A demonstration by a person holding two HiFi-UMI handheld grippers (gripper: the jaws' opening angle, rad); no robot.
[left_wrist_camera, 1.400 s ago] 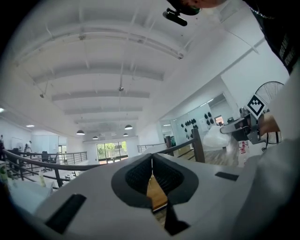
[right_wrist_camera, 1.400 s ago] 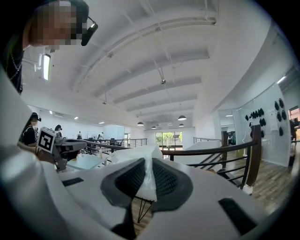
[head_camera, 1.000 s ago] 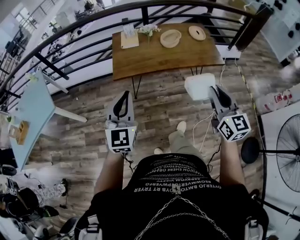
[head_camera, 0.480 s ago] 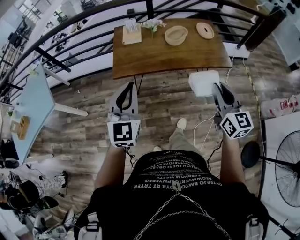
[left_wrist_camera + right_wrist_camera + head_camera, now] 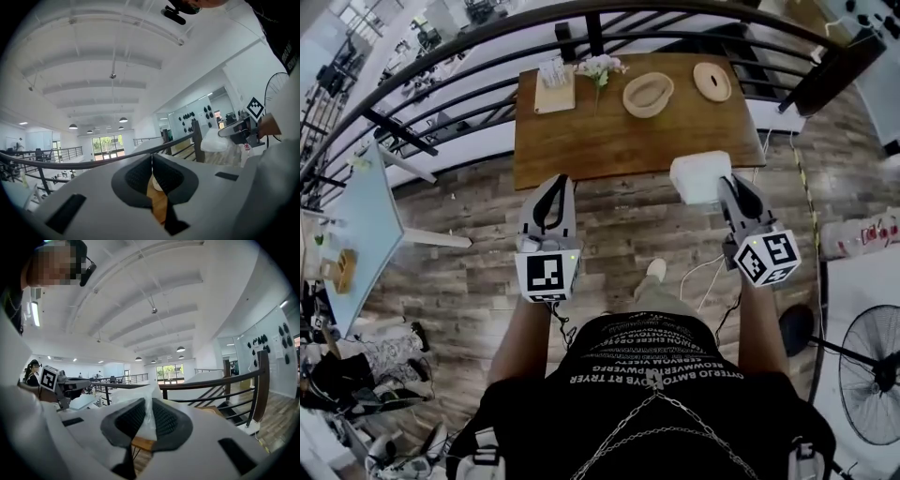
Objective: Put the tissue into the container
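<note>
Right gripper (image 5: 727, 184), in the head view, has its jaws nearly closed on one edge of the white tissue pack (image 5: 701, 176), which hangs out ahead of it above the plank floor, just short of the near edge of the wooden table (image 5: 581, 141). The left gripper (image 5: 558, 184) points the same way with nothing in it. On the table stand a round bowl (image 5: 648, 94), probably the container, a flat lid (image 5: 712, 81) beside it, a small box of napkins (image 5: 553, 75) and a sprig of flowers (image 5: 600, 66); the near half of the top is bare, so there is open room to reach in. A dark railing (image 5: 469, 37) curves behind the table, and loose cables (image 5: 712, 272) lie on the floor near the person's foot. In the left gripper view the jaws meet at their tips with nothing between them, only the table top showing through the gap. In the right gripper view thin, crinkled white wrapping (image 5: 149, 416) is pinched between the ribbed pads. The pack looks light and soft, with a slick film that could slide or tear, so a hold deeper on its body would probably be safer than this edge pinch.
</note>
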